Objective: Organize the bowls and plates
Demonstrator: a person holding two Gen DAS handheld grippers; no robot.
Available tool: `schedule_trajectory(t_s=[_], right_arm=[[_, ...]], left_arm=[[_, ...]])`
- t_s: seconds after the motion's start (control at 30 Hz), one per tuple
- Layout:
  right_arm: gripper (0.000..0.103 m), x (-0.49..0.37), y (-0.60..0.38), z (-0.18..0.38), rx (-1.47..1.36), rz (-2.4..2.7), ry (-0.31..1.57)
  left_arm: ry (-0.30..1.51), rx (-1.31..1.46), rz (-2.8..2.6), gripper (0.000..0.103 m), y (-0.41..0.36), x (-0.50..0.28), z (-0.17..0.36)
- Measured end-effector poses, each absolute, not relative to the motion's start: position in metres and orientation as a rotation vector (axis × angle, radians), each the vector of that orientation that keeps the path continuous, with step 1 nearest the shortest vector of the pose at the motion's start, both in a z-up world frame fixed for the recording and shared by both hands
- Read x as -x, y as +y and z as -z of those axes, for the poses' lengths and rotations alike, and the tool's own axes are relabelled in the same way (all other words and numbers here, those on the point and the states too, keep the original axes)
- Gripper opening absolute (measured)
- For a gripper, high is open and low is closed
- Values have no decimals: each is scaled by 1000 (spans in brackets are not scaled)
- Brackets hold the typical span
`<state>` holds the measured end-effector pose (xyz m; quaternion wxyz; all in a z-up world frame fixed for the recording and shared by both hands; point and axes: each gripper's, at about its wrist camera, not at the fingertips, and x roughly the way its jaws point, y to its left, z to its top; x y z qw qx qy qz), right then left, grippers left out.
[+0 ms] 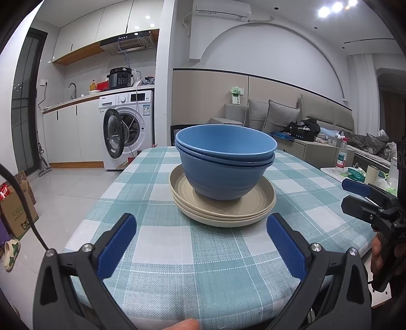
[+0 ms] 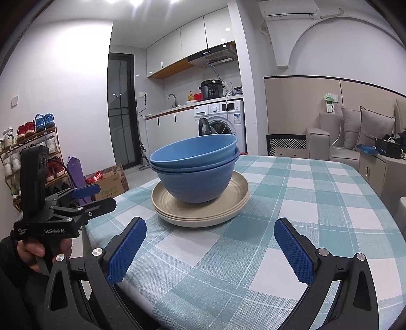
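Both hand-held grippers hang over the near edge of the table, empty; the left gripper (image 1: pixel 201 243) has its blue-padded jaws spread wide, and the right gripper (image 2: pixel 210 250) is spread just as wide, neither touching anything; a hand (image 2: pixel 38 250) grips the left tool's handle in the right wrist view. Ahead of both, near the middle of the table, stands the stack of blue bowls (image 1: pixel 224 162), nested one in another and resting on a stack of beige plates (image 1: pixel 223 205); the plates lie flat on the tablecloth (image 1: pixel 215 266), a teal and white check that covers the rounded tabletop. Beyond the table lies a pale tiled floor; a washing machine (image 1: pixel 129 124) with its door swung open sits under a kitchen counter; a pressure cooker (image 1: pixel 120 77) stands on top. To one side a grey sofa (image 1: pixel 279 116) with cushions runs along the wall; a shoe rack (image 2: pixel 30 149) stands against the opposite wall; an air conditioner (image 1: pixel 220 10) hangs high up.
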<state>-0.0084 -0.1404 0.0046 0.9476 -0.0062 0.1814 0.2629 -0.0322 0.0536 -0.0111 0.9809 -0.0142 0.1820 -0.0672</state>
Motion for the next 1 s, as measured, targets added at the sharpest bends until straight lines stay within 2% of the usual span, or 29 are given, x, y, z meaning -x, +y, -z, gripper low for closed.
schedule_trajectory(t_s=[1.0], right_arm=[[103,11,-143,-10,10,-532,333]], left_arm=[[337,29,140,103,52,36,6]])
